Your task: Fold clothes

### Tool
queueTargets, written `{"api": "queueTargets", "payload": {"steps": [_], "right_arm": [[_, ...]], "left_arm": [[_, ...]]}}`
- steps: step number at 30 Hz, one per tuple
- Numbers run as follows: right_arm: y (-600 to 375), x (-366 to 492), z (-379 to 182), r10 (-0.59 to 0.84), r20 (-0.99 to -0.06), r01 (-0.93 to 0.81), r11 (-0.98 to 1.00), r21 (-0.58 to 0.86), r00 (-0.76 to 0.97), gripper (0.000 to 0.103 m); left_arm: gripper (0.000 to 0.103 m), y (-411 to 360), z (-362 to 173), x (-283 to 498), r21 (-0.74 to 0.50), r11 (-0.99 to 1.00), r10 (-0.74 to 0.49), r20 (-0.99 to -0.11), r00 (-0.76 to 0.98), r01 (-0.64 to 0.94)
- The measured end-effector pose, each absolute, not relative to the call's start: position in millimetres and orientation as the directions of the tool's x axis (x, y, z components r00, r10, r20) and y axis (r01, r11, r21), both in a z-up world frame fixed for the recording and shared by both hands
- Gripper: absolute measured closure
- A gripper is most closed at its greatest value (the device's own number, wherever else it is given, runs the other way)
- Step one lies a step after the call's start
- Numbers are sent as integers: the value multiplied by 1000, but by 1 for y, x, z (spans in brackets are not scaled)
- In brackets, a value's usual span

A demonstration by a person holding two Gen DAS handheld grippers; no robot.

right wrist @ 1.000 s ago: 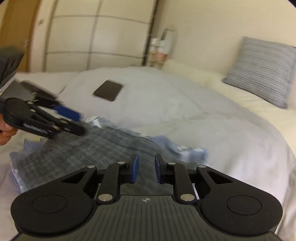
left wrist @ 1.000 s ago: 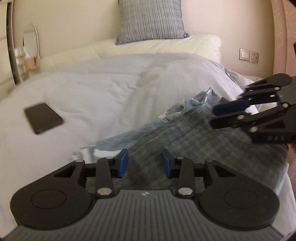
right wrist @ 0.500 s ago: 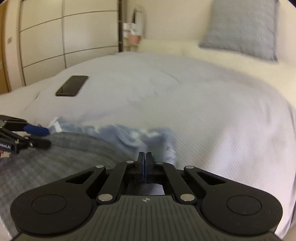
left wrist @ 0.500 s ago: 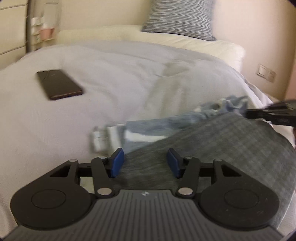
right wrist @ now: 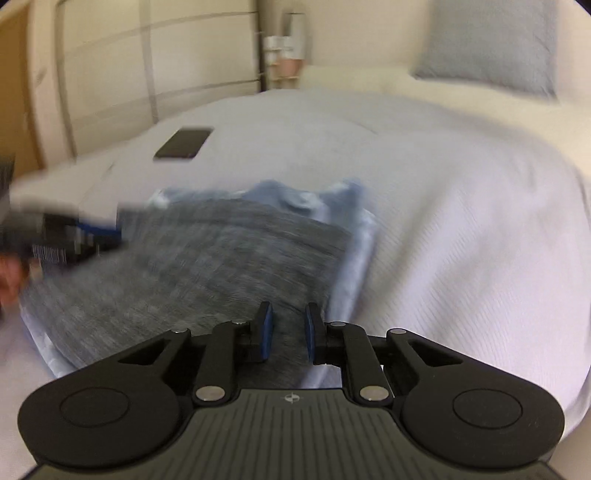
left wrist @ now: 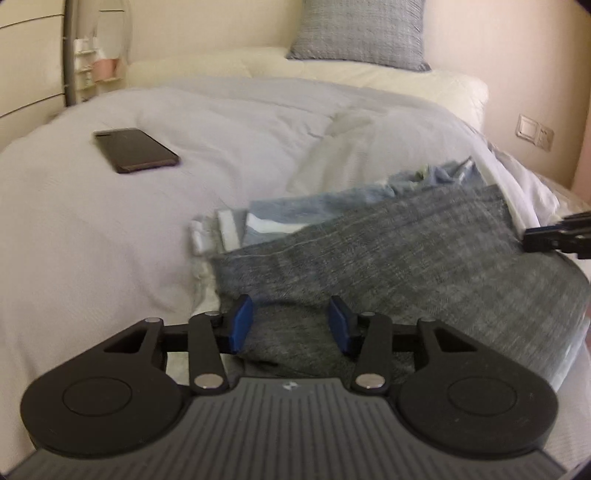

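A folded dark grey knit garment [left wrist: 406, 258] lies on the bed on top of a light blue denim garment [left wrist: 314, 210]; both also show in the right wrist view, grey [right wrist: 207, 266] over blue [right wrist: 325, 206]. My left gripper [left wrist: 291, 325] is open over the grey garment's near left edge, gripping nothing. My right gripper [right wrist: 288, 332] is open with a narrow gap over the grey garment's near right edge. Its tip shows at the right edge of the left wrist view [left wrist: 557, 236].
A dark phone [left wrist: 135, 149] lies on the pale grey bedspread [left wrist: 110, 240] at the far left. A grey-blue pillow [left wrist: 358, 33] leans at the head of the bed. A wardrobe [right wrist: 147, 74] stands left, and a wall socket [left wrist: 535, 131] is right.
My right gripper has opened from shut and now sits lower over the grey garment. My left gripper has moved a little left and its fingers stand wider. The grey garment lies flatter.
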State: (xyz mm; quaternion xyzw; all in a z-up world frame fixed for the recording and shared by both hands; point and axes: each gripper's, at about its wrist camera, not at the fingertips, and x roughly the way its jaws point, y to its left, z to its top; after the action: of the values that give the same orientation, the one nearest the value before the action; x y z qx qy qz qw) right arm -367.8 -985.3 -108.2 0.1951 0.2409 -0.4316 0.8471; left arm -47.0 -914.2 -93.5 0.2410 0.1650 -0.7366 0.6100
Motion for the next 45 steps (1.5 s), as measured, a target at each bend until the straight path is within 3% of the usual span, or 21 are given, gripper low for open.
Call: {"api": "queueTargets", "payload": {"steps": [6, 15, 21, 25, 30, 35, 40, 43, 45], "right_arm": [[-929, -389, -86, -680, -488, 822, 546, 160, 547, 85], [-896, -395, -107, -642, -535, 819, 541, 193, 550, 86], [-875, -390, -85, -696, -467, 821, 555, 132, 545, 83], [-878, -384, -85, -707, -460, 827, 550, 120, 537, 79], [-881, -378, -84, -721, -451, 833, 543, 105, 526, 79], [-903, -370, -82, -731, -456, 843, 530, 89, 507, 79], [-946, -355, -99, -661, -568, 828, 557, 64, 489, 79], [-954, -358, -83, -701, -493, 829, 554, 78, 515, 79], [-965, -356, -85, -704, -491, 832, 549, 83, 513, 79]], "left_arm": [[63, -884, -99, -58, 76, -211, -822, -554, -135, 975], [60, -841, -94, -45, 40, -126, -845, -528, -86, 991], [63, -818, -94, -59, 64, -125, -850, -522, -74, 990], [62, -820, -102, -61, 85, -117, -842, -536, -54, 990], [63, -819, -81, -69, 79, -137, -875, -477, -83, 987], [62, -848, -89, -88, 106, -185, -863, -493, -110, 977], [60, -856, -107, -87, 121, -185, -860, -500, -101, 975], [60, -855, -108, -84, 107, -181, -864, -493, -106, 978], [59, -856, -110, -84, 106, -181, -865, -490, -107, 978]]}}
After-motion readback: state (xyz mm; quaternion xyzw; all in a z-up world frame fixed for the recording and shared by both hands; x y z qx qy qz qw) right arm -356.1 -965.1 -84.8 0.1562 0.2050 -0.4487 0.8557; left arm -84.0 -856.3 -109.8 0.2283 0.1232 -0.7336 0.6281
